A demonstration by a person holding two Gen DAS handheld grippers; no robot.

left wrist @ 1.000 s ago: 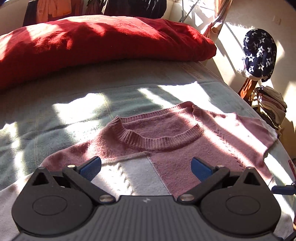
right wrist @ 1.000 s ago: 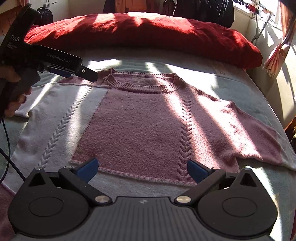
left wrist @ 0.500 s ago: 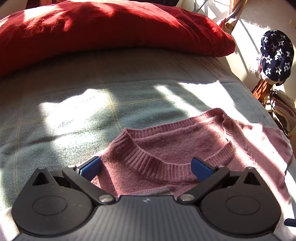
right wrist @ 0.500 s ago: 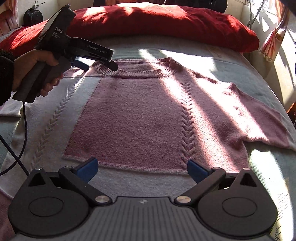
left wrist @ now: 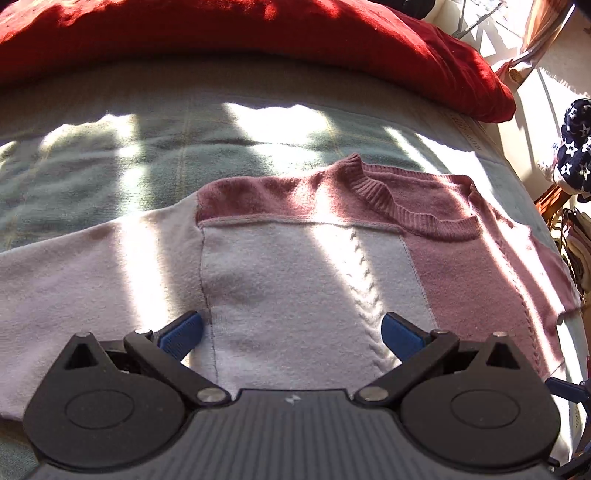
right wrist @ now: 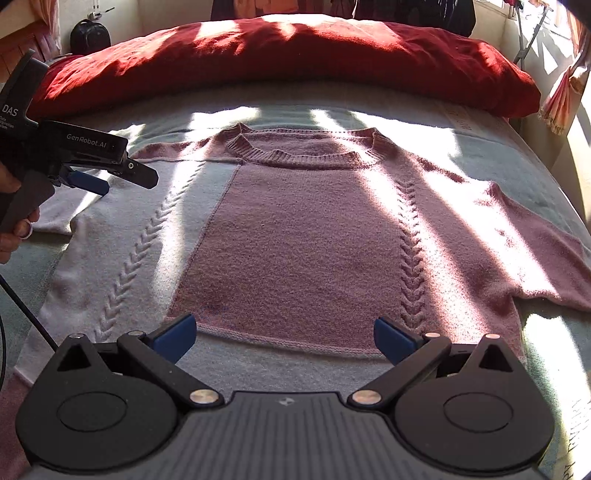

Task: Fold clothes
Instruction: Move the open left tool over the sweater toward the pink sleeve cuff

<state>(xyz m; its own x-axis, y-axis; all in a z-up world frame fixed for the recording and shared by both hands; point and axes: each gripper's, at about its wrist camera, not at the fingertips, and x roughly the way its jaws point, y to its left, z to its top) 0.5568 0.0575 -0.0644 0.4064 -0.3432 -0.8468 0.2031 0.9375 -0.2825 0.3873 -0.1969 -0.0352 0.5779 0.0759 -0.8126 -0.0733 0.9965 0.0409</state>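
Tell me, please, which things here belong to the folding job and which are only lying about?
Job: sweater; left gripper; right gripper.

Lying about: red pillow; starred cloth; black bag.

We count one sweater [right wrist: 303,236] spread on one bed [right wrist: 480,147], with one red pillow [right wrist: 280,55] at the far end. We see two grippers, left [left wrist: 291,334] and right [right wrist: 285,334], one hand [right wrist: 11,236] and one black bag [right wrist: 90,35] far left.
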